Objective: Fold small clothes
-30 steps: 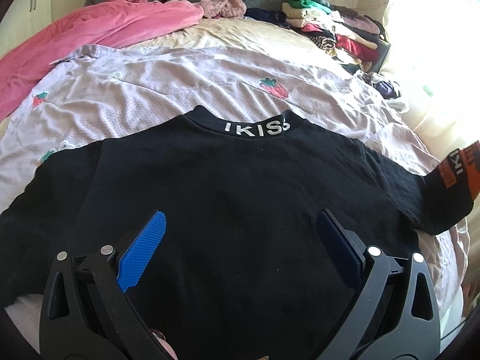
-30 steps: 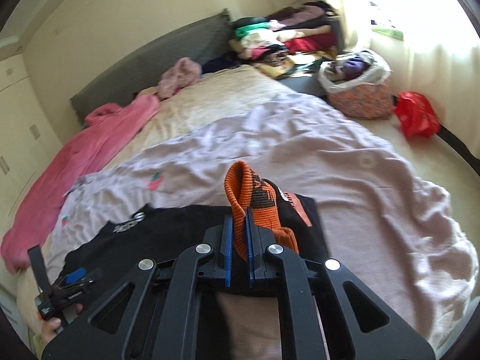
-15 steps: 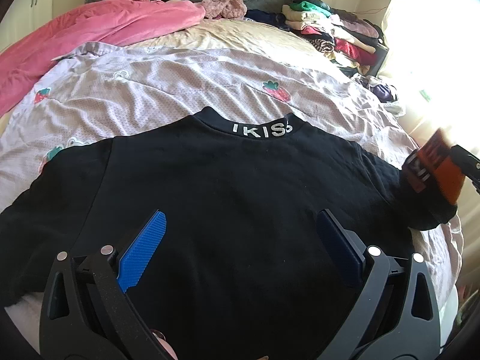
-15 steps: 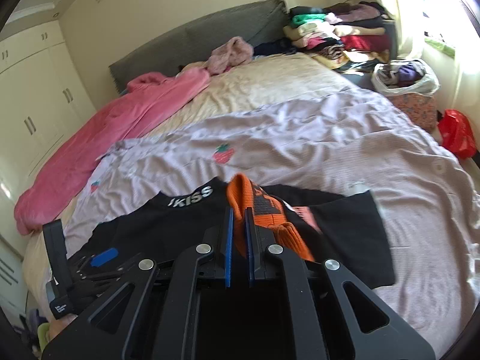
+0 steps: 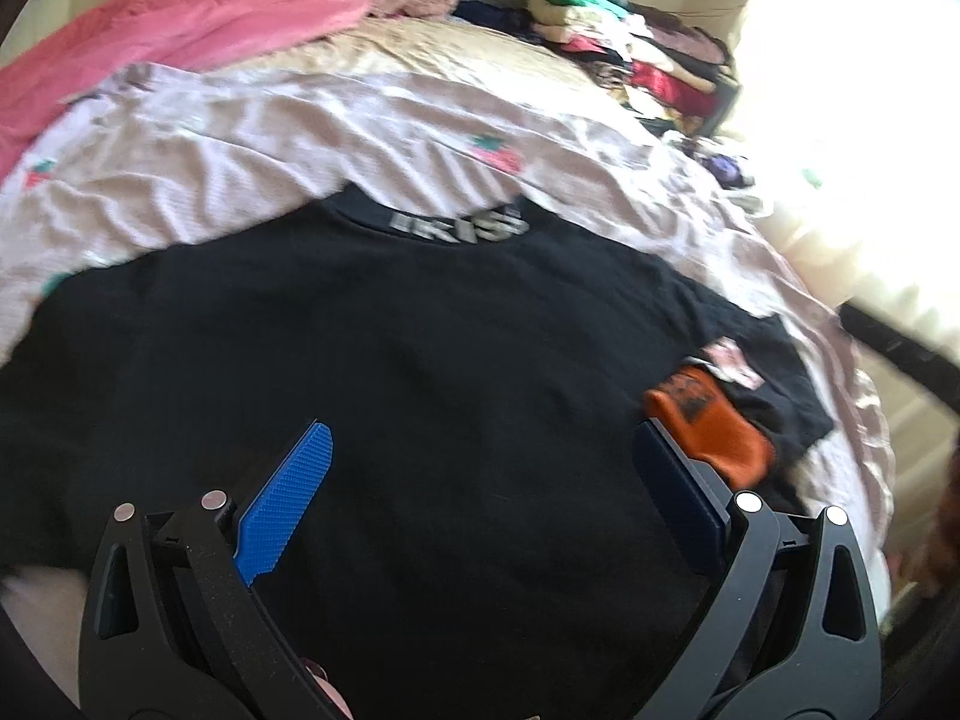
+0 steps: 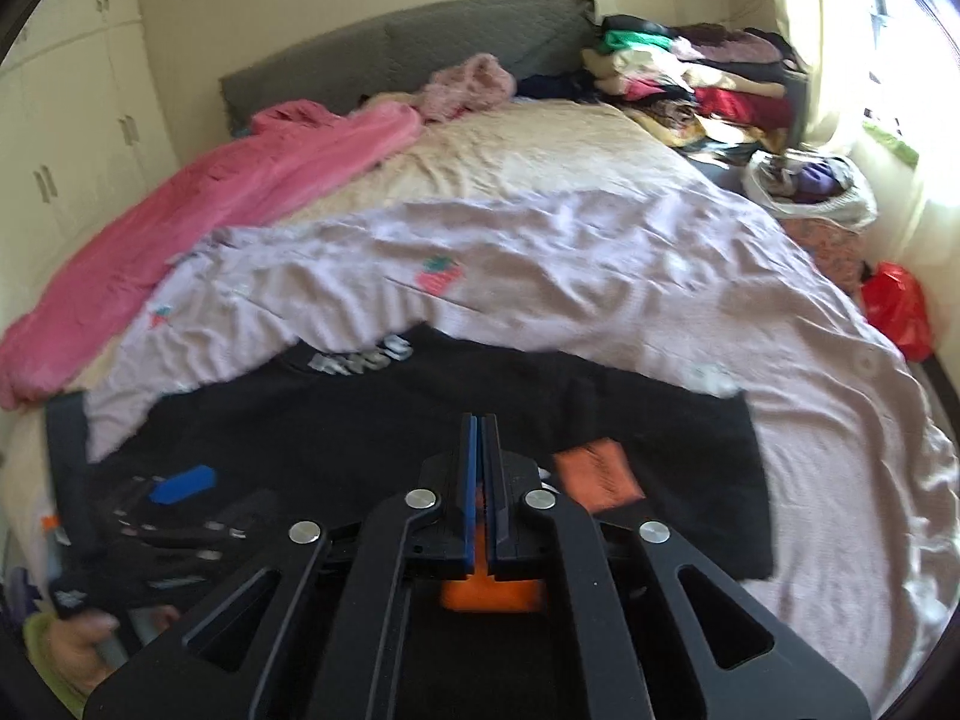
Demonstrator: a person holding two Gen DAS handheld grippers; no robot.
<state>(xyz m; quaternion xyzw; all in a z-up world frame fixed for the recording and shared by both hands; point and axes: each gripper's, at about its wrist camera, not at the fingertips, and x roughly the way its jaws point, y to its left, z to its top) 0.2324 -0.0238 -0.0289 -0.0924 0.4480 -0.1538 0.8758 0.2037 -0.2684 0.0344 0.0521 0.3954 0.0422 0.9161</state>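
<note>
A small black sweater (image 5: 420, 360) with white collar lettering lies flat on the lilac sheet, back up. Its right sleeve with an orange cuff (image 5: 708, 426) is folded in over the body. My left gripper (image 5: 480, 480) is open and empty, low over the sweater's lower middle. In the right wrist view the sweater (image 6: 372, 420) lies ahead, and my right gripper (image 6: 480, 480) has its jaws nearly closed on the orange cuff (image 6: 489, 594), which shows below and between the fingers. An orange patch (image 6: 597, 477) lies just right of them.
A pink blanket (image 6: 210, 210) lies along the bed's left side. Stacked folded clothes (image 6: 690, 72) sit at the far right by the grey headboard (image 6: 390, 54). A white bag of clothes (image 6: 810, 186) and a red bag (image 6: 897, 309) are beside the bed on the right.
My right gripper has carried the orange cuff inward and down, so the right sleeve now lies folded over the sweater's body. The left gripper stays open and has barely moved.
</note>
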